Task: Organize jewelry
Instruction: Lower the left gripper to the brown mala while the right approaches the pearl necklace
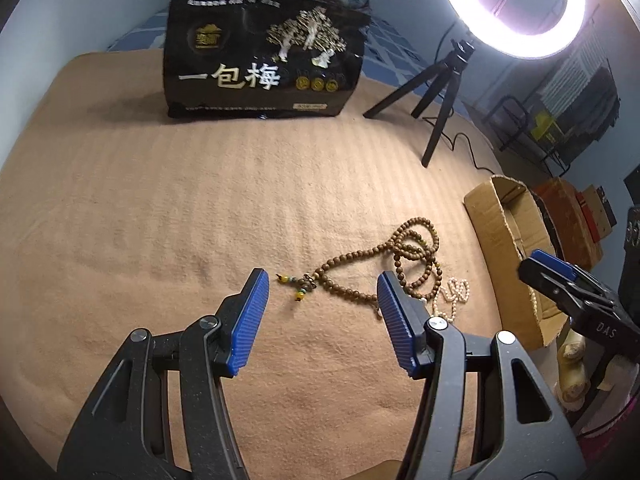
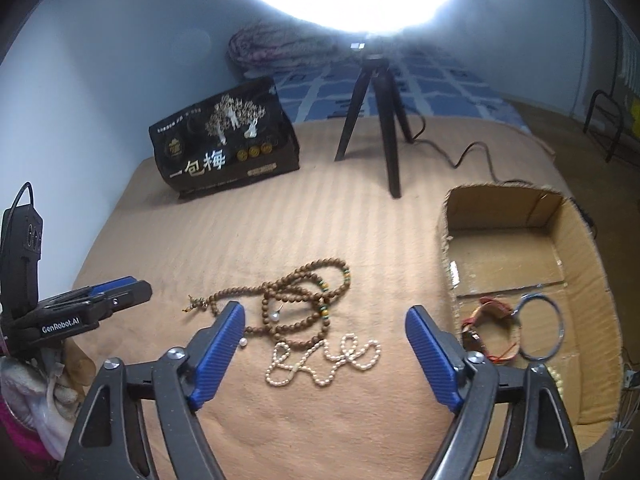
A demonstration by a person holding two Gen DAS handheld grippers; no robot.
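Partly done, by appearance. Cardboard box [image 2: 576, 280] already held red bracelet [image 2: 486, 330] and metal bangle [image 2: 540, 326]. Wooden bead necklace [image 2: 296, 304] and pearl strand [image 2: 324, 362] lay on bed blanket [image 2: 280, 220] beside box, unsorted. Left gripper [image 1: 322, 322] and right gripper [image 2: 325, 354] both spread wide, empty.

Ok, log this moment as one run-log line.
left gripper: open, empty | right gripper: open, empty | wooden bead necklace, pearl strand: on blanket | cardboard box: holds silver bangle, red bracelet
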